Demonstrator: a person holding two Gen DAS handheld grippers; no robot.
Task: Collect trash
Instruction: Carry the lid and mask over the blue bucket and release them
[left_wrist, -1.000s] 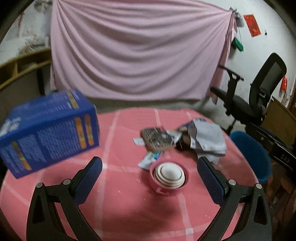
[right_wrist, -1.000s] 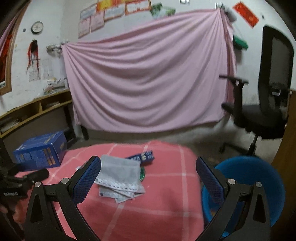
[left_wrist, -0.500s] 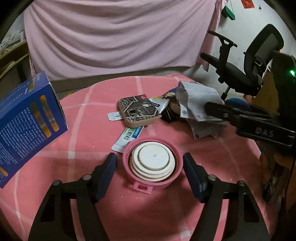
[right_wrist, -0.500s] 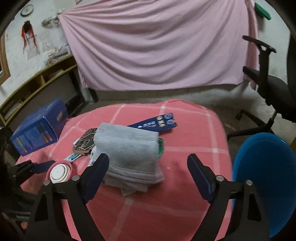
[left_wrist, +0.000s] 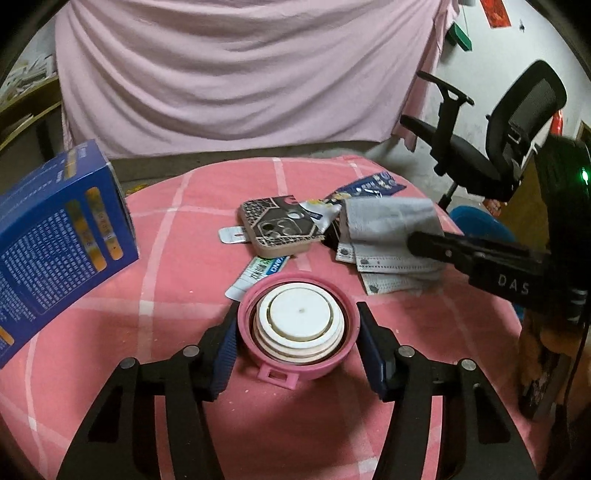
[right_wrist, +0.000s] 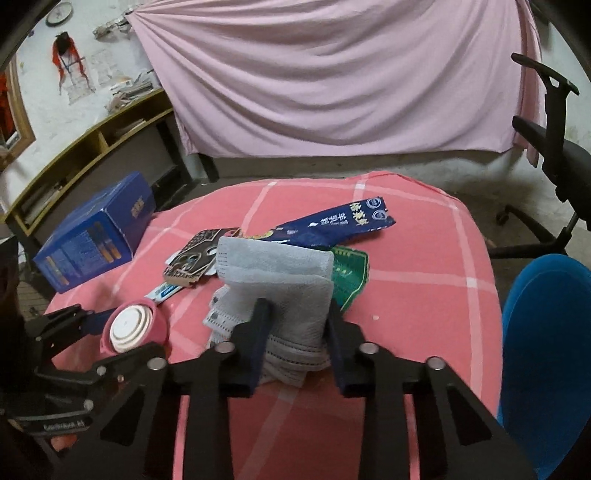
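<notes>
I'm in a lived-in room of a home, used partly as a makeshift workspace. A pink sheet is pinned across the wall at twelve o'clock, with a wall clock and red paper decorations beside it. Low wooden shelves holding papers run along at ten o'clock. A black office chair stands at two o'clock, and my table wears a pink checked cloth.

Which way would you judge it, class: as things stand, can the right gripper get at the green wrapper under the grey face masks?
Probably not directly. The right gripper is closing, its fingers on either side of the grey face masks, which cover most of the green wrapper; only the wrapper's right edge shows.
</notes>
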